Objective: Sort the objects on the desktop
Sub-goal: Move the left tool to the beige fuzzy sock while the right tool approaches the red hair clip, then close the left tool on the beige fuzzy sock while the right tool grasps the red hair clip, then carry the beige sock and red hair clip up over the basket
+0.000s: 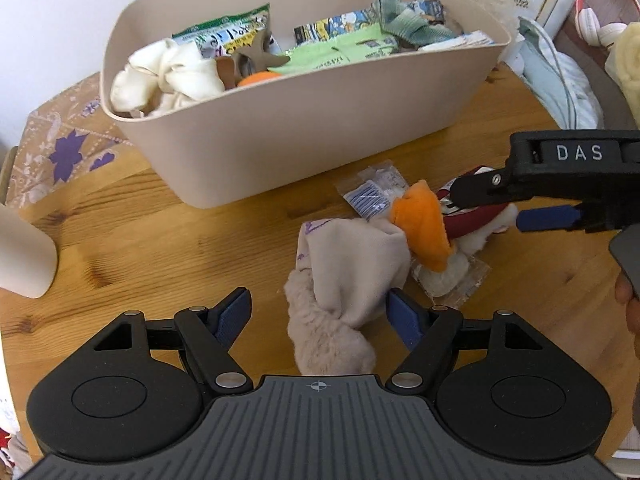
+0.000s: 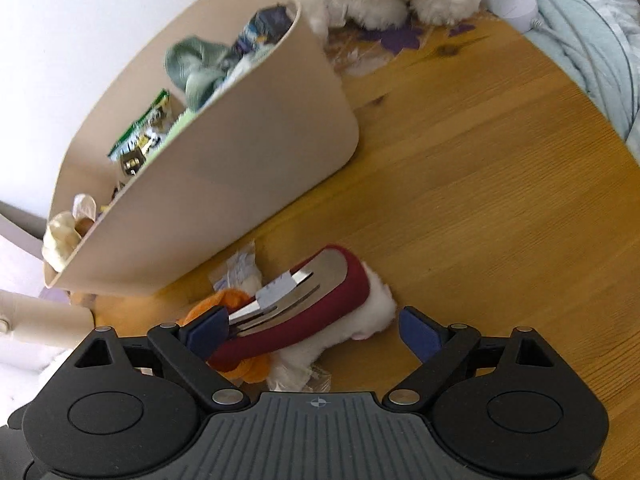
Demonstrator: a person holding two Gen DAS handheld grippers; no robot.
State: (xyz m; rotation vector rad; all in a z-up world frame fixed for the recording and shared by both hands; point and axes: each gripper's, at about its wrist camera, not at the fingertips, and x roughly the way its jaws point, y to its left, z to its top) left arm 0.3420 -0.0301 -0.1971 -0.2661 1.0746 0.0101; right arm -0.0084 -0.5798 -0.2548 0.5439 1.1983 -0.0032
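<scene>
Headphones [image 1: 606, 8] solely in left wrist view.

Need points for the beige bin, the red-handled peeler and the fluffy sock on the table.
beige bin [image 1: 280, 144], left wrist view, on its front wall.
red-handled peeler [image 2: 344, 292], right wrist view, on the red frame near its curved end.
fluffy sock [image 1: 352, 264], left wrist view, on the smooth pale fabric mid-body.

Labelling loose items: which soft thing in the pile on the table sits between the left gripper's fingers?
The pale fuzzy sock, lying between the open left gripper. The orange plush and white fluff lie farther off, by the right gripper.
</scene>
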